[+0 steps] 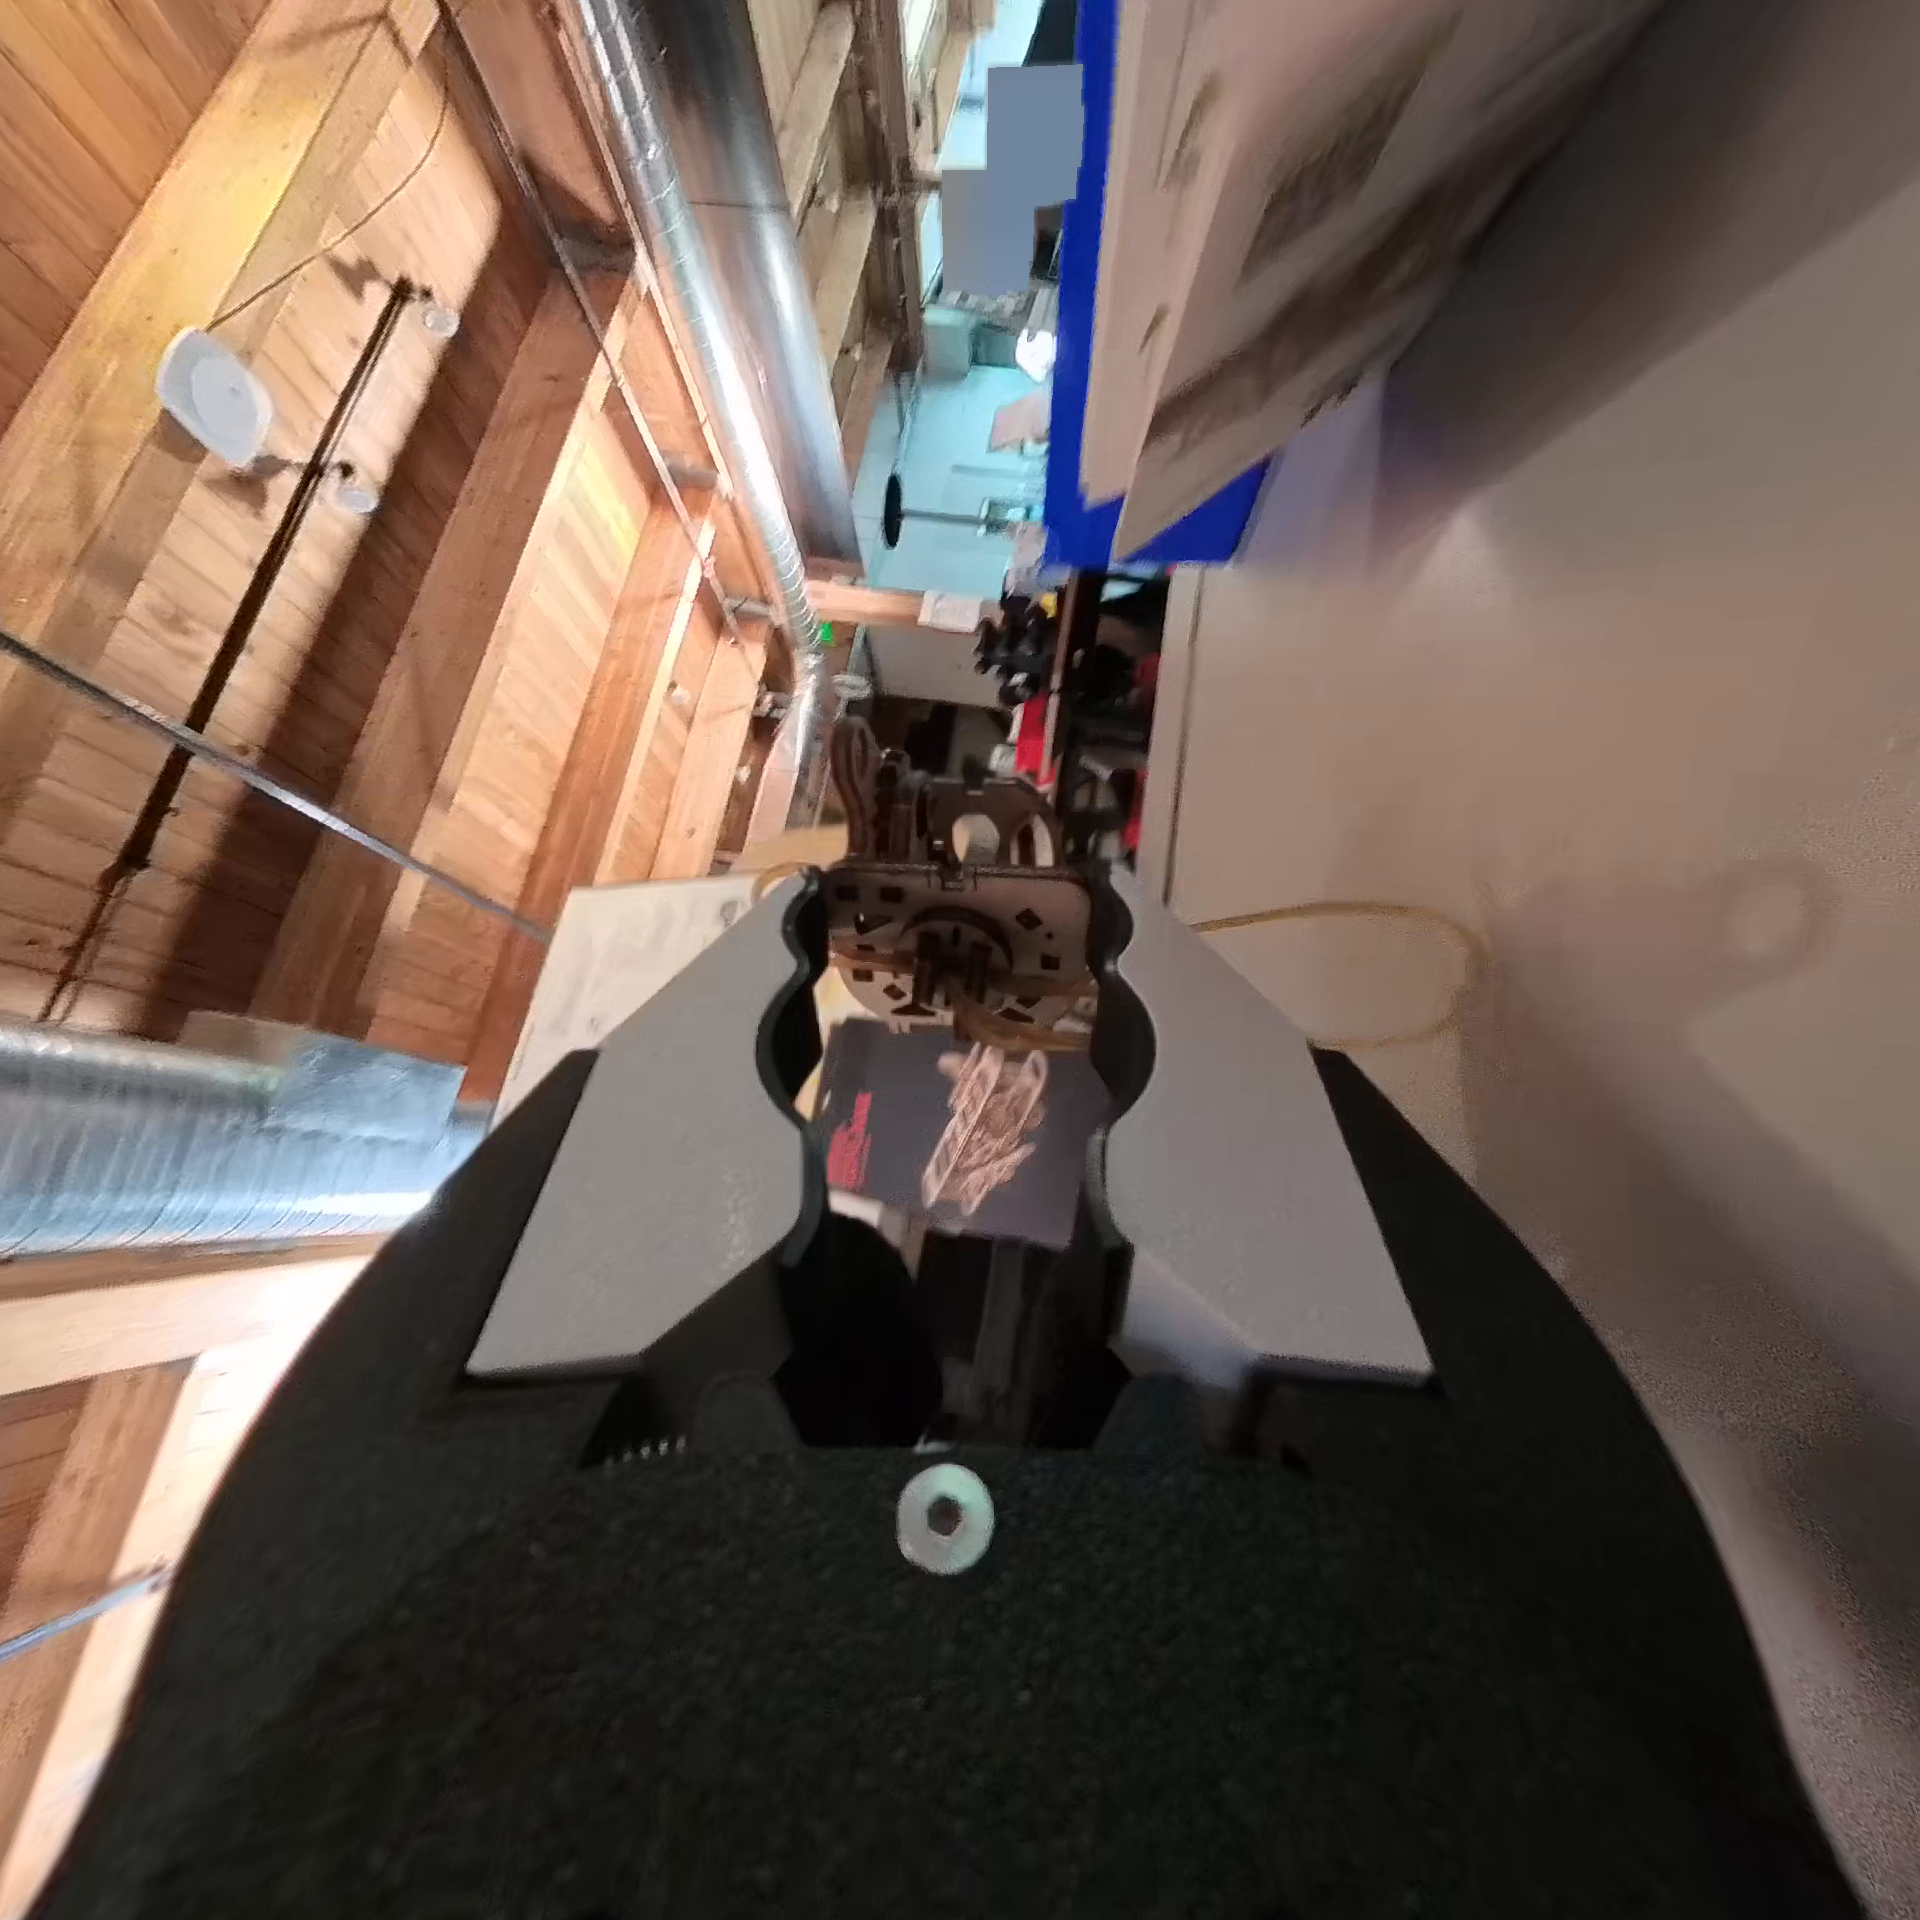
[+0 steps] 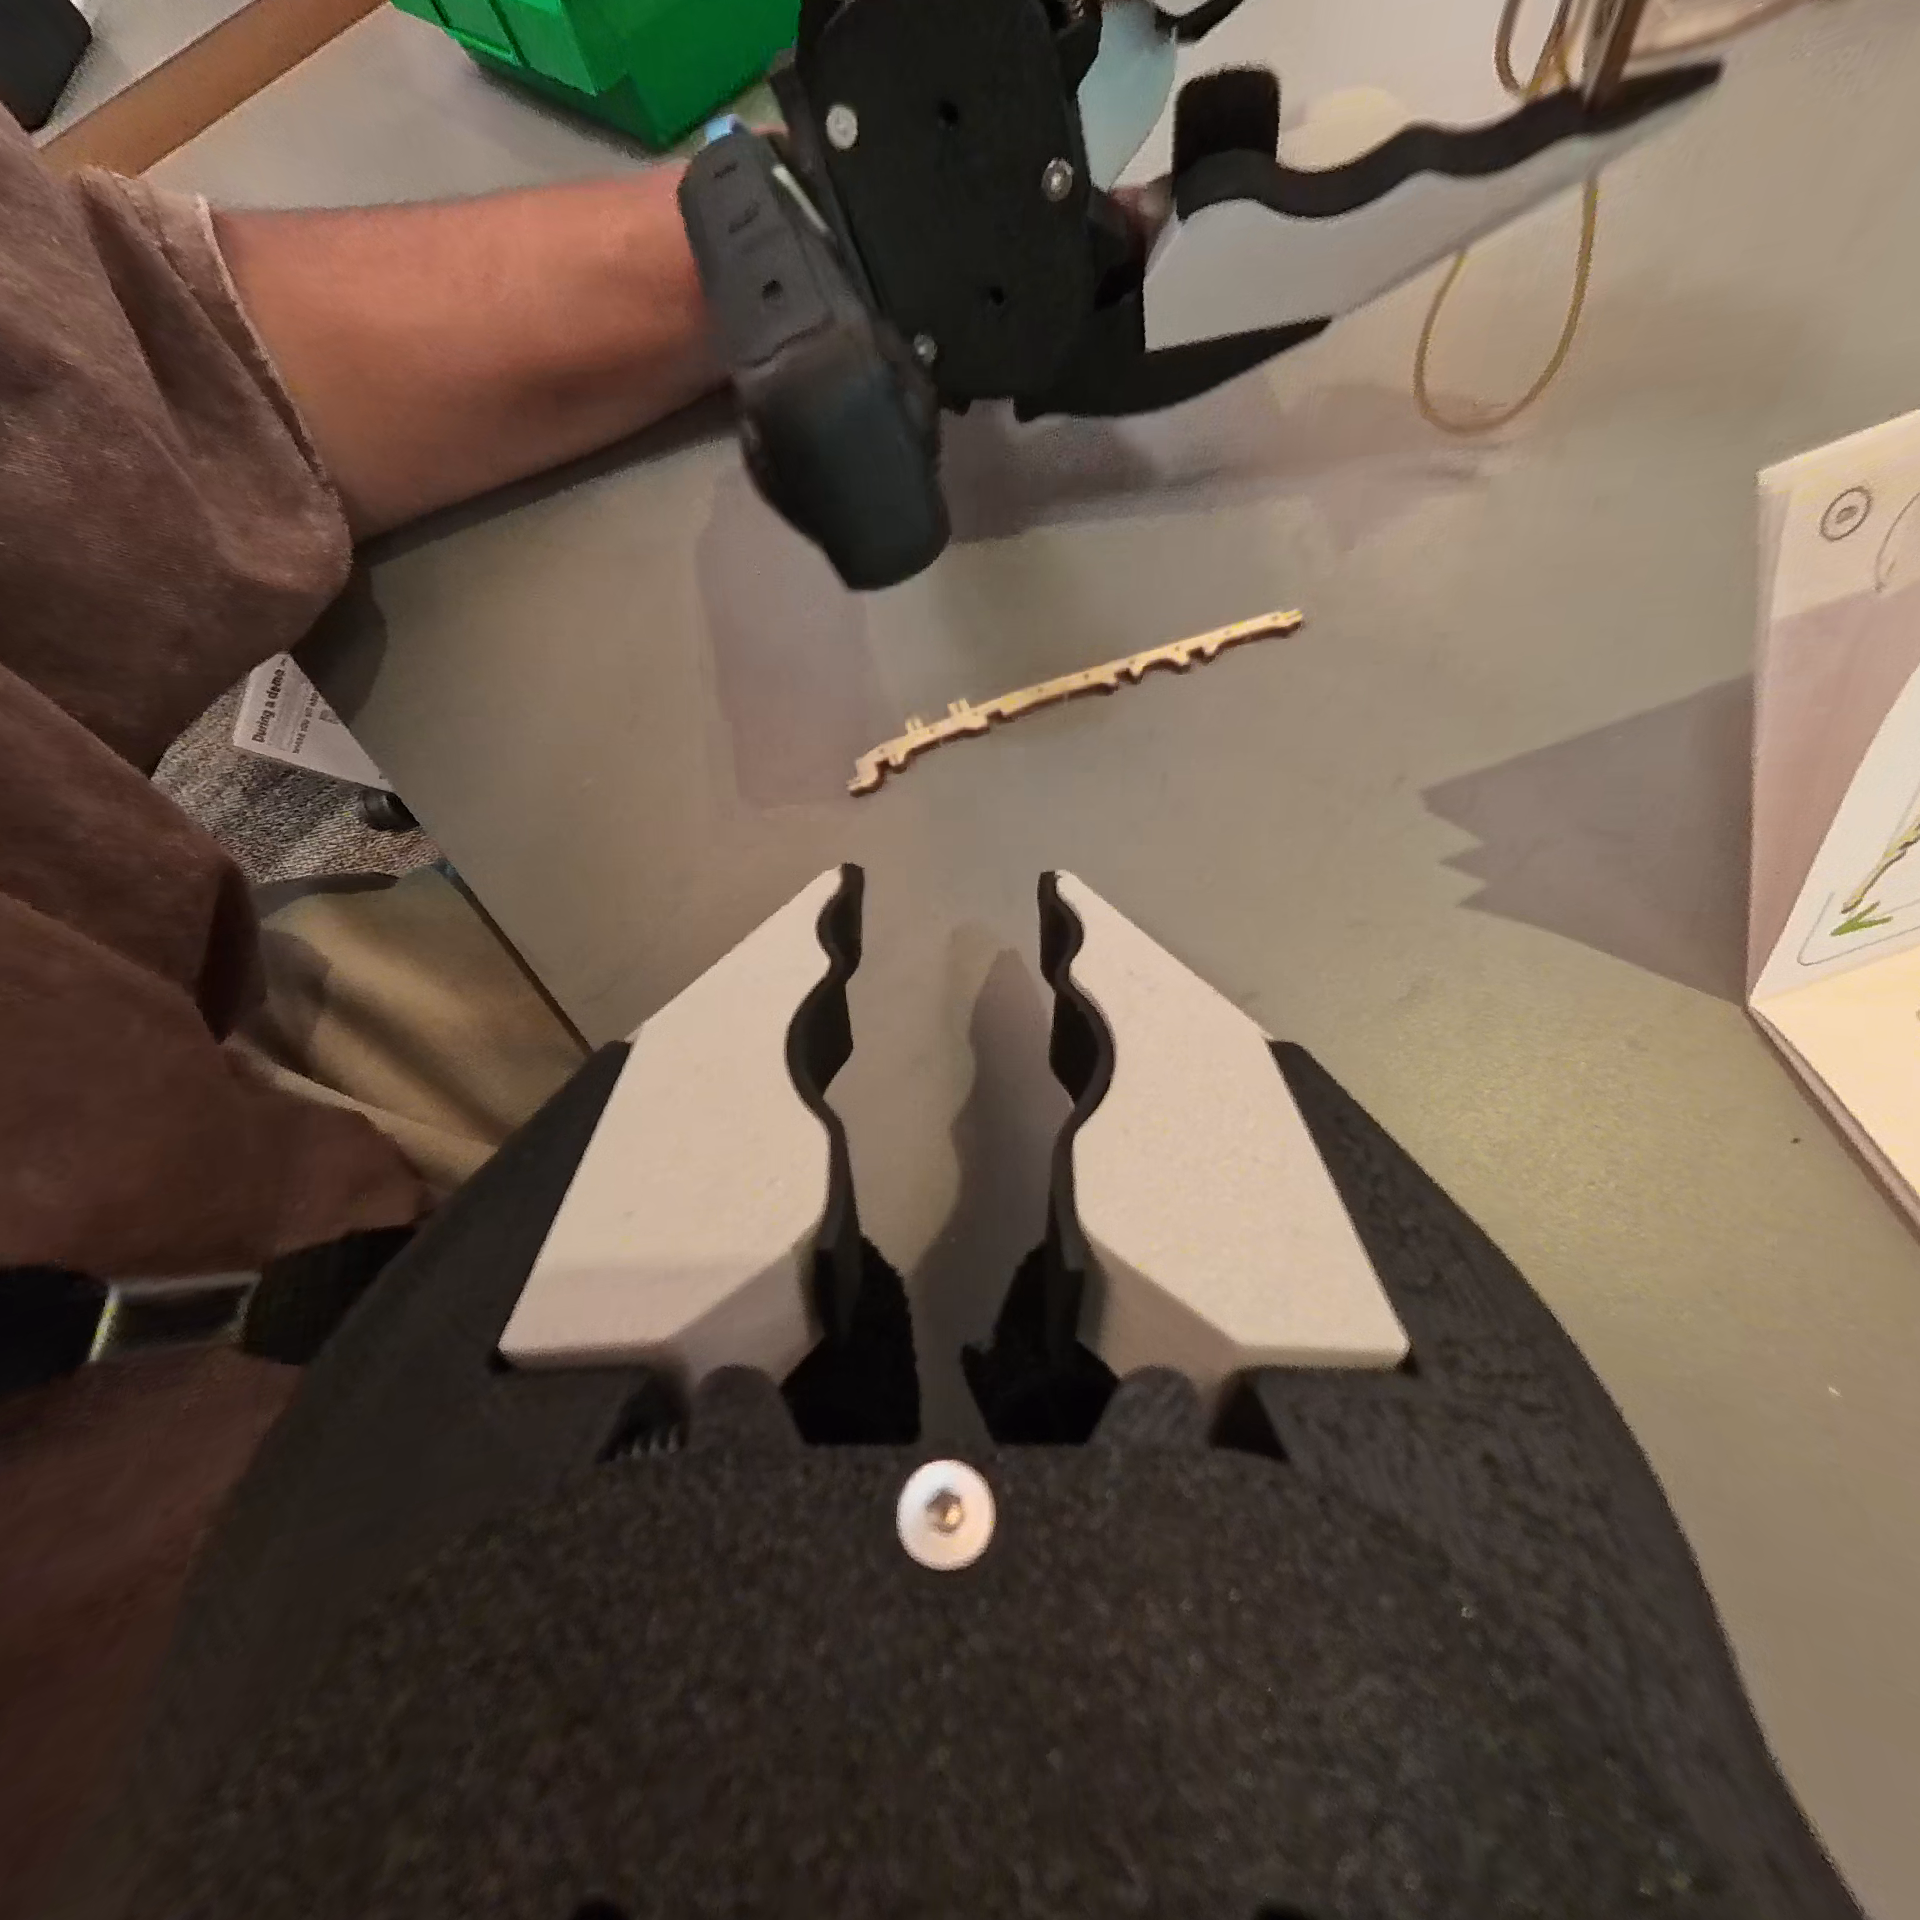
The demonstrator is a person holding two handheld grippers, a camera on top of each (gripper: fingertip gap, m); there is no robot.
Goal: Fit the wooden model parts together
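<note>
Left wrist view: the camera is rolled sideways, so a ribbed metal duct [image 1: 717, 260] and warm timber boarding [image 1: 312, 520] fill the left half, with a pale grey table [image 1: 1558, 831] at the right. The left gripper [image 1: 956, 925] has matte grey wedge-shaped fingers lined with wavy black pads; the tips clamp the flat, slotted base plate of a laser-cut wooden model [image 1: 956, 914], whose dark-edged curved pieces rise beyond the tips. Behind the fingers lies a dark printed box [image 1: 966, 1143], blurred.

Right wrist view, left to right: a brown sleeve [image 2: 156, 727] and a bare forearm [image 2: 468, 312] occupy the left edge. At top centre the left gripper's black body shows, held above the table, its fingers pointing right; their closure cannot be judged here. On the smooth grey tabletop, just beyond the fingertips, lies a thin, pale wooden strip [image 2: 1081, 696] with small notches and tabs along its edge, untouched. The right gripper [image 2: 951, 883] hangs over the table with its fingers narrowly parted and nothing between them. A loop of yellow cord [image 2: 1507, 312] lies at upper right, and an open instruction booklet [image 2: 1839, 779] sits at the right edge.
</note>
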